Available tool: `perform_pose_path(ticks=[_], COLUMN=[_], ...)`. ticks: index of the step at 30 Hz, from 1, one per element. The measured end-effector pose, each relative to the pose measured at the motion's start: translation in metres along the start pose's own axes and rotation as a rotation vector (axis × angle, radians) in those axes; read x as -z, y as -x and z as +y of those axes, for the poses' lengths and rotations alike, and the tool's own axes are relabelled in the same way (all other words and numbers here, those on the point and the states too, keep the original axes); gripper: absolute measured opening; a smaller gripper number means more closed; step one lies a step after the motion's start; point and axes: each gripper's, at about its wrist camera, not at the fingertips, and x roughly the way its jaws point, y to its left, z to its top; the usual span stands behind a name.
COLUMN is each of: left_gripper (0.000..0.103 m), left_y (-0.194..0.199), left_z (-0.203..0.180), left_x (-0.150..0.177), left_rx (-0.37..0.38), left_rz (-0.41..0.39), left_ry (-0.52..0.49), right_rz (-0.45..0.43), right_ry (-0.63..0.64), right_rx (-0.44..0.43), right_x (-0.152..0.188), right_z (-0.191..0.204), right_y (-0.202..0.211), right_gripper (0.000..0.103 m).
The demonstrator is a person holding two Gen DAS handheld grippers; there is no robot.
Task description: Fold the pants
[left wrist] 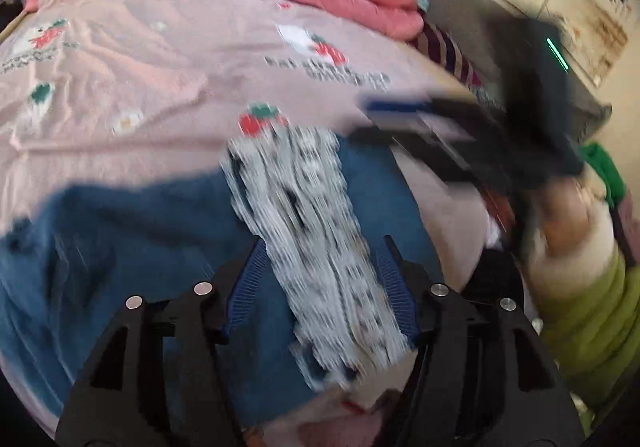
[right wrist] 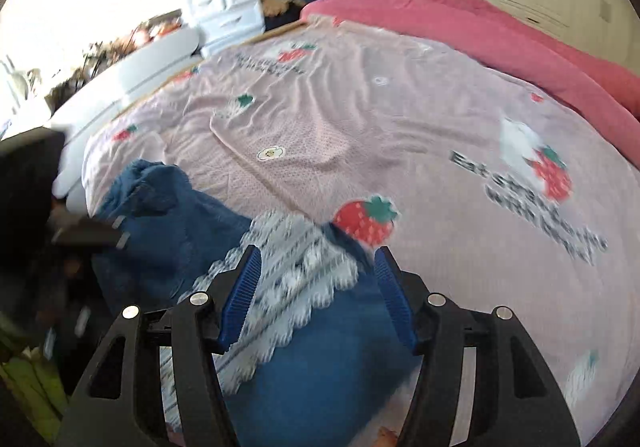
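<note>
My blue pants lie bunched at the near edge of the bed, patterned waistband up. Both my left gripper and right gripper hover wide apart, holding nothing. I'd judge I'm about to pinch the waistband and spread it flat.

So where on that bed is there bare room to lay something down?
The wide pink sheet between the blue pants and the red quilt lies bare. Near the edge it is crowded: the pants with their white patterned band sit under both open tools.
</note>
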Motion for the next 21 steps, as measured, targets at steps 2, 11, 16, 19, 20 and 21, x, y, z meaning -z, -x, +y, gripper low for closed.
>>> perform_pose_path(ticks=[2,11,16,19,20,21], left_gripper=[0.053,0.053,0.053,0.053,0.053,0.053], left_y=[-0.005,-0.023,-0.023,-0.021,-0.020,-0.020], left_z=[-0.008,-0.005,-0.003,-0.001,0.001,0.000], left_x=[0.011,0.045,0.048,0.048,0.048,0.048], left_rx=[0.006,-0.076,-0.081,-0.082,-0.080,-0.082], left_rz=[0.021,0.058,0.054,0.047,0.043,0.042], left_ry=[-0.020,-0.011,0.001,0.007,0.012,0.012], right_rz=[0.040,0.100,0.174,0.171,0.168,0.164], right_ry=[0.011,0.043,0.043,0.030,0.034,0.036], right_rx=[-0.005,-0.080,-0.040,-0.043,-0.037,-0.031], right_x=[-0.008,-0.019,-0.012,-0.014,-0.016,-0.018], right_z=[0.003,0.029,0.027,0.027,0.028,0.030], right_y=[-0.017,-0.042,-0.072,-0.071,-0.069,-0.065], right_gripper=[0.056,0.004,0.005,0.007,0.009,0.010])
